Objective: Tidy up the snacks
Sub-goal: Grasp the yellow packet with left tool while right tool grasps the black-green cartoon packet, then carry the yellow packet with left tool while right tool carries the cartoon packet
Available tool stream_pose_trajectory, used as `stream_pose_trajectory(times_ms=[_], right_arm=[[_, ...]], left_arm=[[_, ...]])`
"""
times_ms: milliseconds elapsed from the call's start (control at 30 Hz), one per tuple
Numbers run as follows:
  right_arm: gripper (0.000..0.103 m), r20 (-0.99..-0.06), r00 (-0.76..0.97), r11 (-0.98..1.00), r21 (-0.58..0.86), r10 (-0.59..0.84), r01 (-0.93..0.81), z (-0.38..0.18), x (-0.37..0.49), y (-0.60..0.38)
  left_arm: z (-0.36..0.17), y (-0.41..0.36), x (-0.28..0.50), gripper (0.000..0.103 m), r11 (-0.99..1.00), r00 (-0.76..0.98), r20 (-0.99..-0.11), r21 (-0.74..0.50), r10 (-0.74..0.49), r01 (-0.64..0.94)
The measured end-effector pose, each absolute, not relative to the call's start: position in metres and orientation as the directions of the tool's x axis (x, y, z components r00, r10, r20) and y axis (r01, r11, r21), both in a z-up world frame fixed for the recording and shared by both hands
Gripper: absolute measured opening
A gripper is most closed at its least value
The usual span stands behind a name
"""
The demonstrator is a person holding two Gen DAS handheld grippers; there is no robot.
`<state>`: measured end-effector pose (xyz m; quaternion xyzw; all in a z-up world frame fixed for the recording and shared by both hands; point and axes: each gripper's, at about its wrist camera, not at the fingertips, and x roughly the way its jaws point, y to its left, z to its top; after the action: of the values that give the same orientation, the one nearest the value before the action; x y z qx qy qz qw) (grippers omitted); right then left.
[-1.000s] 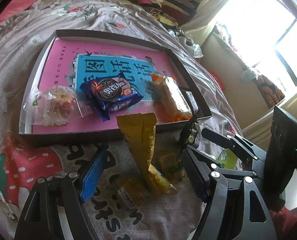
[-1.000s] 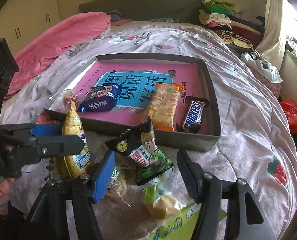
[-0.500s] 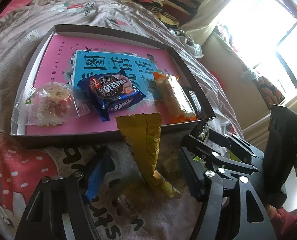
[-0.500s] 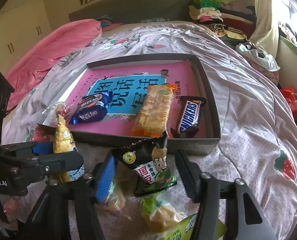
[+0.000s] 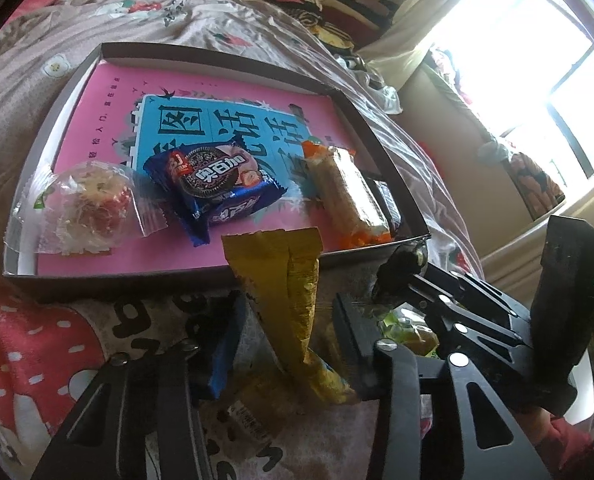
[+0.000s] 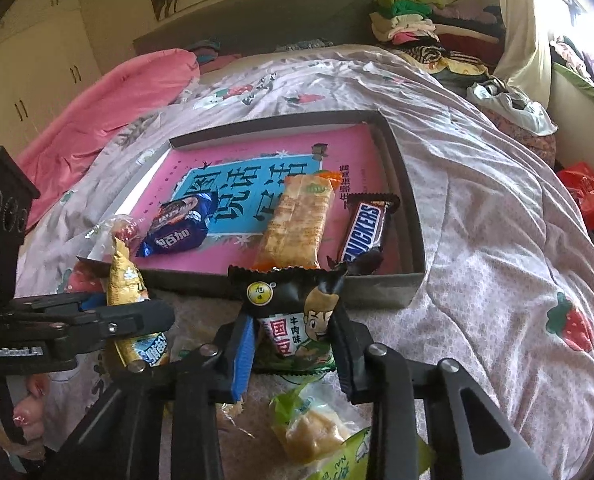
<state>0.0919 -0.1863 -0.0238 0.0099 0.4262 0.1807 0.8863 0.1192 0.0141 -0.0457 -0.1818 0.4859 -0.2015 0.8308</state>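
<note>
Black bean-snack pouch [image 6: 293,320] pinched low between right claw [image 6: 293,350], gold packet [image 5: 293,304] likewise nipped in left claw [image 5: 287,354], both upright over bed just short of tray [image 6: 413,284]; light, crinkly, slippery film, best gripped at lower body, not flimsy top seal.

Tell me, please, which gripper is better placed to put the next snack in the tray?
Probably the right gripper: it is shut on the black bean snack packet, raised just short of the tray's near wall. The left gripper sits farther back with the yellow packet.
</note>
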Motion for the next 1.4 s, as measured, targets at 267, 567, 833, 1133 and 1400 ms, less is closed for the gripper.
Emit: stream_pose_trajectory(times_ms=[267, 567, 833, 1133, 1400], right_arm=[[0.034, -0.737, 0.586, 0.933, 0.177, 0.336, -0.313, -0.018, 0.089, -0.189], [0.033, -0.715, 0.607, 0.932, 0.188, 0.346, -0.309, -0.008, 0.086, -0.195], [0.033, -0.699, 0.622, 0.931, 0.197, 0.353, -0.308, 0.001, 0.084, -0.198], [0.033, -0.686, 0.629, 0.926, 0.198, 0.366, -0.322, 0.009, 0.08, -0.194], [0.033, -0.673, 0.637, 0.922, 0.2, 0.375, -0.332, 0.018, 0.08, -0.19]], left_arm=[[-0.051, 0.018, 0.12, 0.02, 0.83, 0.438, -0.716, -0.536, -0.543, 0.153], [-0.034, 0.025, 0.114, 0.017, 0.828, 0.481, -0.689, -0.535, -0.543, 0.169], [-0.017, 0.033, 0.11, 0.017, 0.842, 0.525, -0.675, -0.511, -0.518, 0.174], [-0.003, 0.044, 0.106, 0.017, 0.847, 0.561, -0.658, -0.505, -0.502, 0.165], [0.011, 0.06, 0.105, 0.017, 0.85, 0.613, -0.631, -0.51, -0.475, 0.133]])
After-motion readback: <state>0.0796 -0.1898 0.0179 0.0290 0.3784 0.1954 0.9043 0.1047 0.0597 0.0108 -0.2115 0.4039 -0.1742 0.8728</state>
